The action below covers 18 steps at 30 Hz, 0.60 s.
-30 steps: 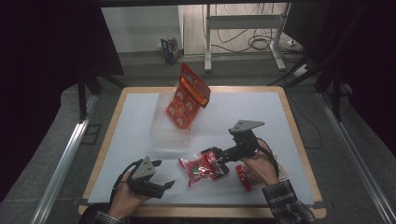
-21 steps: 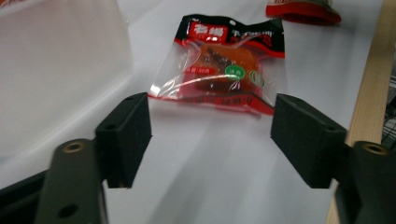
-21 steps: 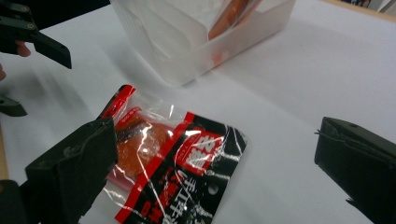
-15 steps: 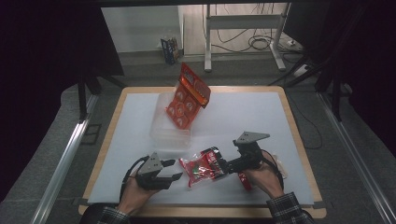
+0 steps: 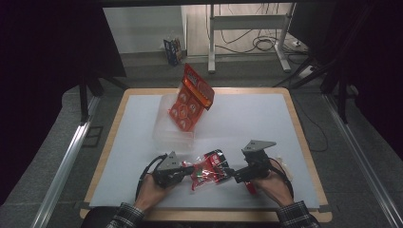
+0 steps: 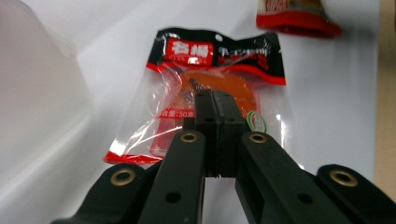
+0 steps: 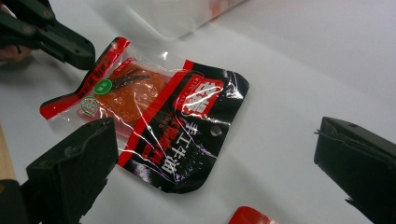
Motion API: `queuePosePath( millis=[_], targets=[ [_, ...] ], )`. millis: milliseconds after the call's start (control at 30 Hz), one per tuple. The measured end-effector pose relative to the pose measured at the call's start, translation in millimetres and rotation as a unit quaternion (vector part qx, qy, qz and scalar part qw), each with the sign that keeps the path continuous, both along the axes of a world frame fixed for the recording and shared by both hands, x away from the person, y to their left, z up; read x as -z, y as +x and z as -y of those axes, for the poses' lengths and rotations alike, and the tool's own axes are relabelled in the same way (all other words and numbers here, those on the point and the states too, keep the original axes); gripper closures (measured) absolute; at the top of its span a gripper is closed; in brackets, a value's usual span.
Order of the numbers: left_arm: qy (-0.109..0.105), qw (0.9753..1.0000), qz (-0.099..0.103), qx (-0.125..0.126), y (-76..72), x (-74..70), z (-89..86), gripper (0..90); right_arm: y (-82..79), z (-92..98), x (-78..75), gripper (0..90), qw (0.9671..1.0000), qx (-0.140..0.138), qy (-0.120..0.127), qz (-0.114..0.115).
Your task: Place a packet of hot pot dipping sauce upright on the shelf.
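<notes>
Snack packet (image 5: 208, 170): red-and-black clear pouch lying flat on the white worktop (image 5: 247, 123), between the two claws.
Left claw (image 5: 188, 169): jaws pressed together, tips at the packet's edge; whether they pinch the film I cannot tell.
Right claw (image 5: 229, 172): jaws wide apart, holding nothing, just beside the packet.
Clear plastic box (image 5: 173, 133): behind the packet.

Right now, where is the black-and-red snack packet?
In the high view the snack packet lies flat on the white mat near the front edge, between the left gripper and right gripper, just in front of the clear box.
</notes>
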<state>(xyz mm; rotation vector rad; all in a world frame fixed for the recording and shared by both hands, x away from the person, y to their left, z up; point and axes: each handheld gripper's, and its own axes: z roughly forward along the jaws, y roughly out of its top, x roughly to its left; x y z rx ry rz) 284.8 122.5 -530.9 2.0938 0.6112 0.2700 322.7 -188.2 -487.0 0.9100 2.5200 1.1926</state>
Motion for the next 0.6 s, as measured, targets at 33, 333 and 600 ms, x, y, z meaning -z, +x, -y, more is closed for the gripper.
queuePosePath(
  millis=[33, 333, 600],
  targets=[
    [0.000, 1.0000, 0.000, 0.000, 0.0, 0.0, 0.0, 90.0, 0.0, 0.0, 0.0, 0.0, 1.0000, 0.000, 0.000, 0.000],
    [0.037, 0.9989, -0.029, -0.004, 2.5, 9.4, 0.0, 90.0, 1.0, 1.5, 0.8, 0.0, 0.9997, -0.002, 0.001, -0.025],
    [0.045, 0.9972, -0.059, -0.007, 2.8, 13.3, -5.6, 90.0, -1.1, -7.8, 3.5, 2.8, 0.9981, -0.024, -0.002, -0.057]
  ],
)
